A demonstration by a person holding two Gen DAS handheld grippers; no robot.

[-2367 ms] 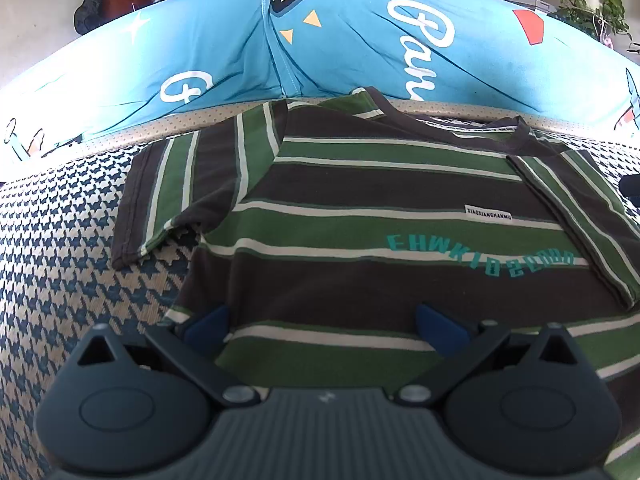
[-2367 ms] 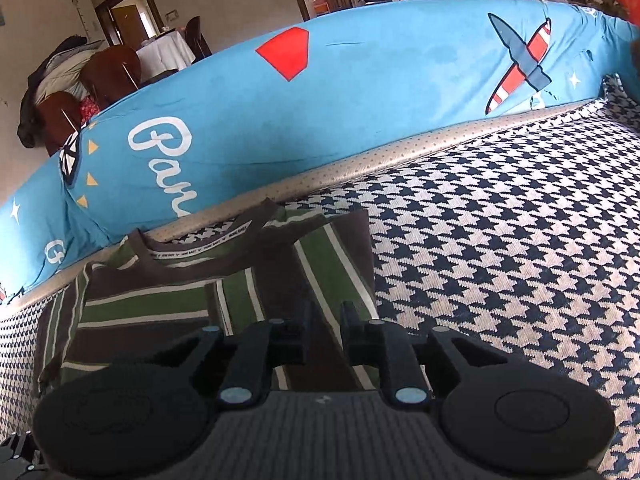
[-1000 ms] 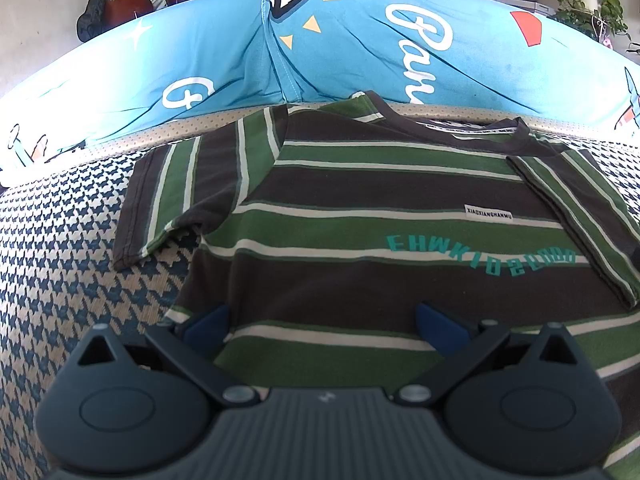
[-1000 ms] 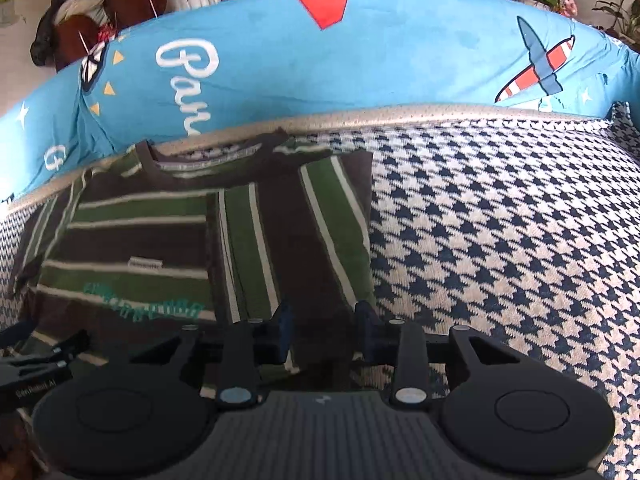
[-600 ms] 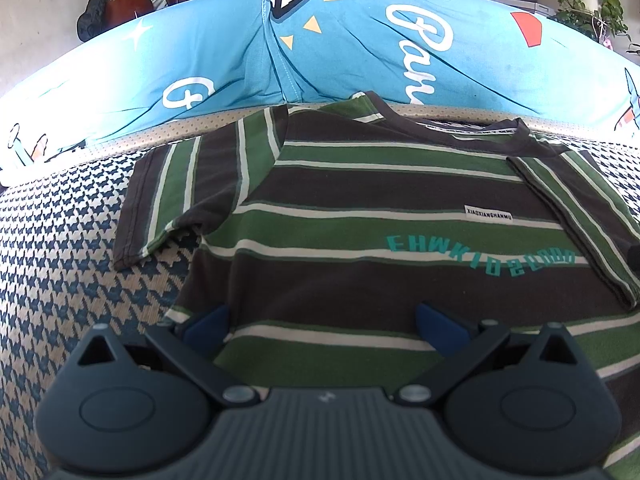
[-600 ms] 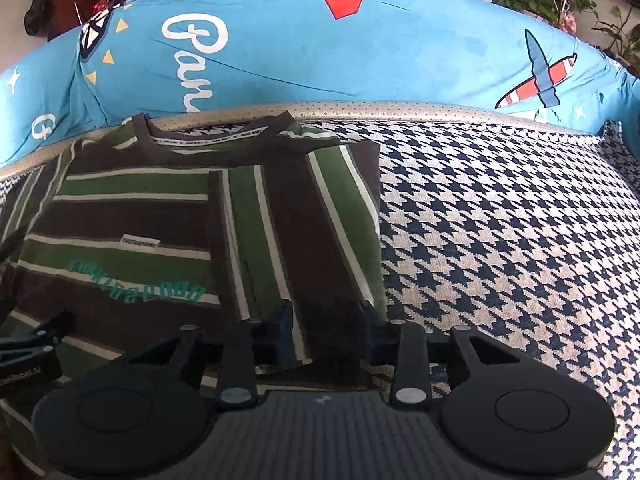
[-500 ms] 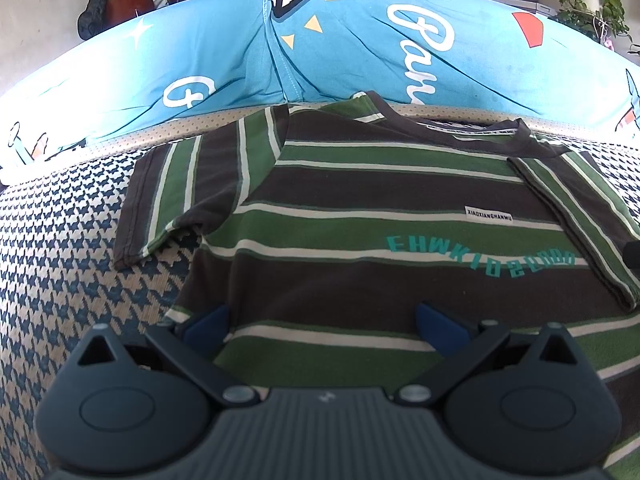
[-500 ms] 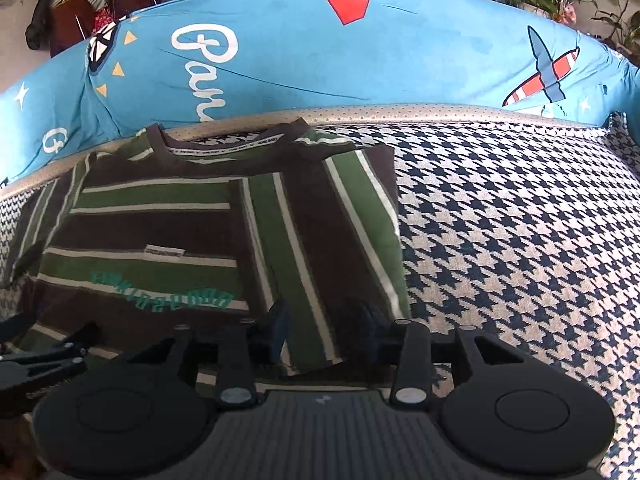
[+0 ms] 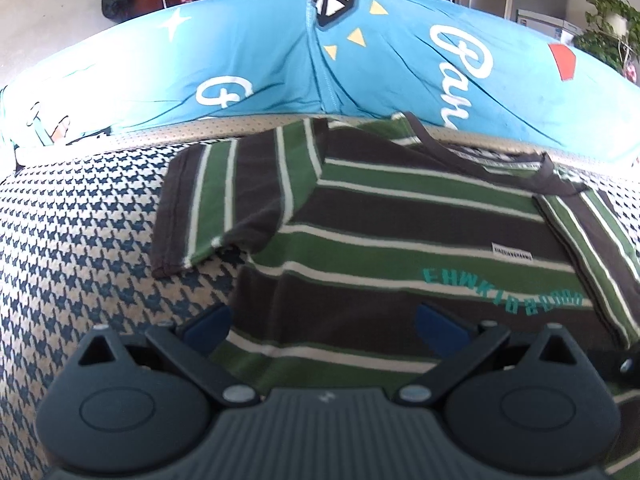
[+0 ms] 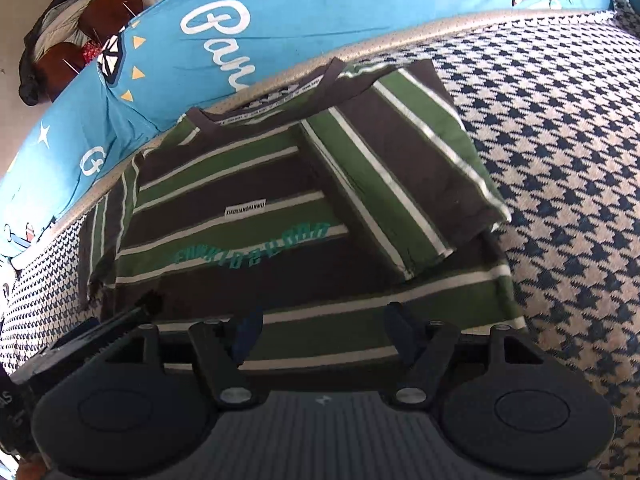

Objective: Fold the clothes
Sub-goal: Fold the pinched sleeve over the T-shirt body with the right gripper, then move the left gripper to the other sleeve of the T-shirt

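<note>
Striped T-shirt [image 9: 400, 216] spread across mid-frame.
We hold left gripper [image 9: 322, 322] and right gripper [image 10: 322, 326] fingers open over its lower-frame hem, gripping nothing.

Striped T-shirt [image 10: 256, 216] flat on houndstooth cover [image 10: 560, 140]; right gripper [image 10: 322, 326] spread wide.

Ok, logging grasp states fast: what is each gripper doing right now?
Left gripper: open, holding nothing.
Right gripper: open, above the green-and-brown striped cotton T-shirt.

The striped shirt [image 10: 248, 216] bore a white "XIAOXIANGHANMU" tag [image 10: 245, 210]; white script "Pan" showed on the blue cover [image 10: 280, 12] at 12 o'clock.
</note>
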